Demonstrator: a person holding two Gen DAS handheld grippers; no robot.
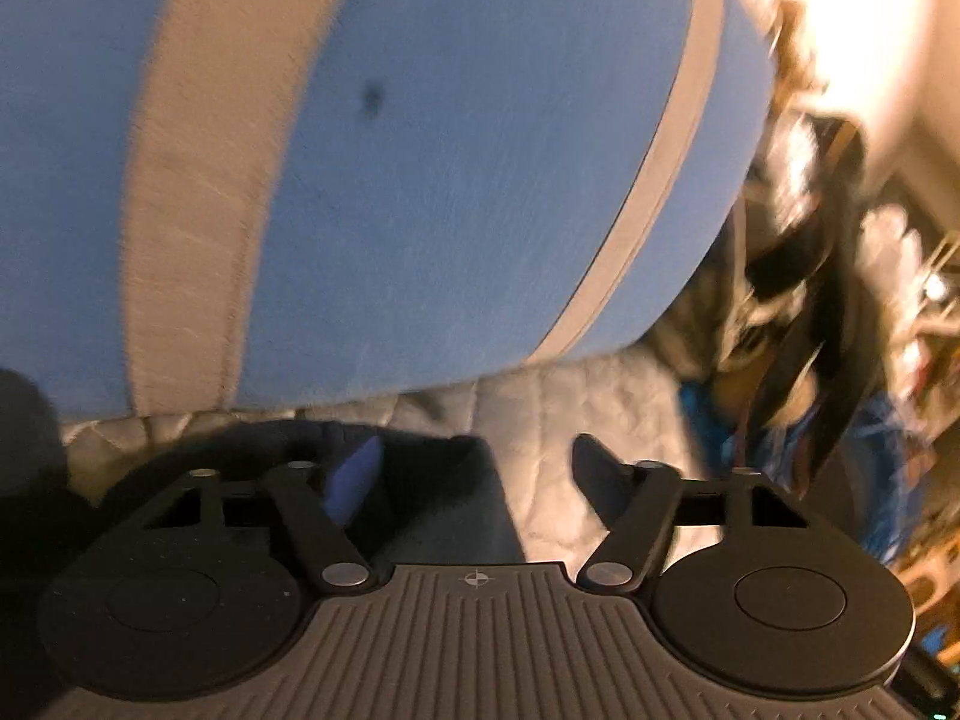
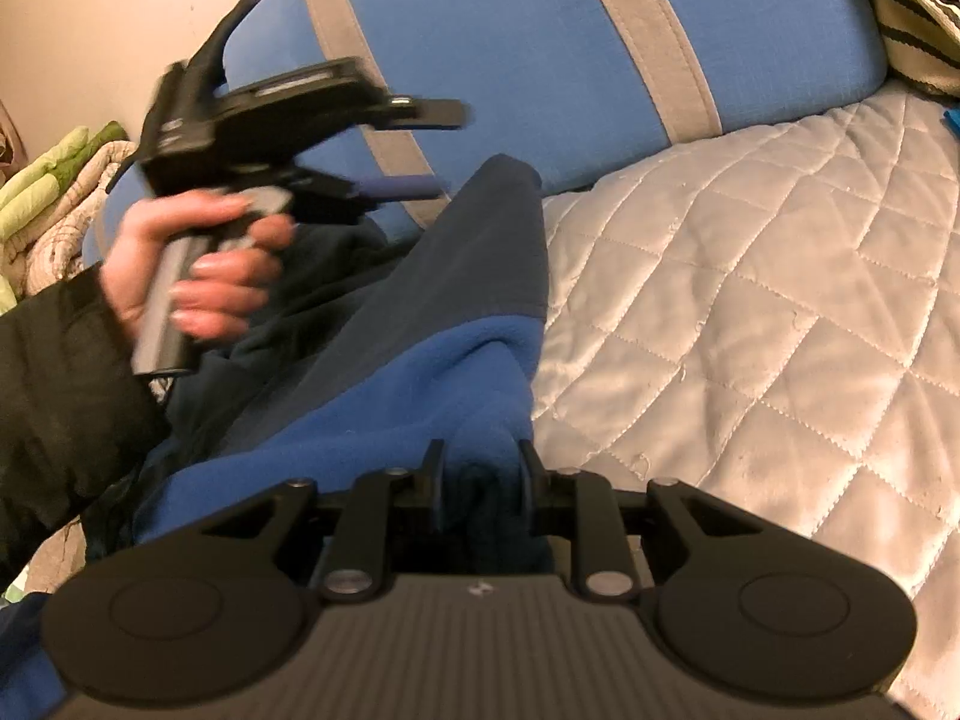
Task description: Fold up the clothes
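A navy and royal-blue fleece garment [image 2: 408, 324] lies on the quilted bed cover, running from the big blue cushion down to my right gripper. My right gripper [image 2: 480, 480] is shut on a bunched fold of the fleece at its near end. My left gripper [image 1: 474, 468] is open and empty above the garment's dark far end [image 1: 420, 480]; its fingers stand wide apart. In the right wrist view the left gripper [image 2: 438, 150] is held in a hand at the upper left, just above the fleece, blurred.
A large blue cushion with grey stripes [image 2: 540, 30] stands at the back, close in front of the left gripper [image 1: 450, 180]. The grey quilted cover [image 2: 750, 300] stretches to the right. Folded green and cream bedding [image 2: 54, 180] lies far left. A cluttered, blurred area [image 1: 840, 300] lies beyond the cushion.
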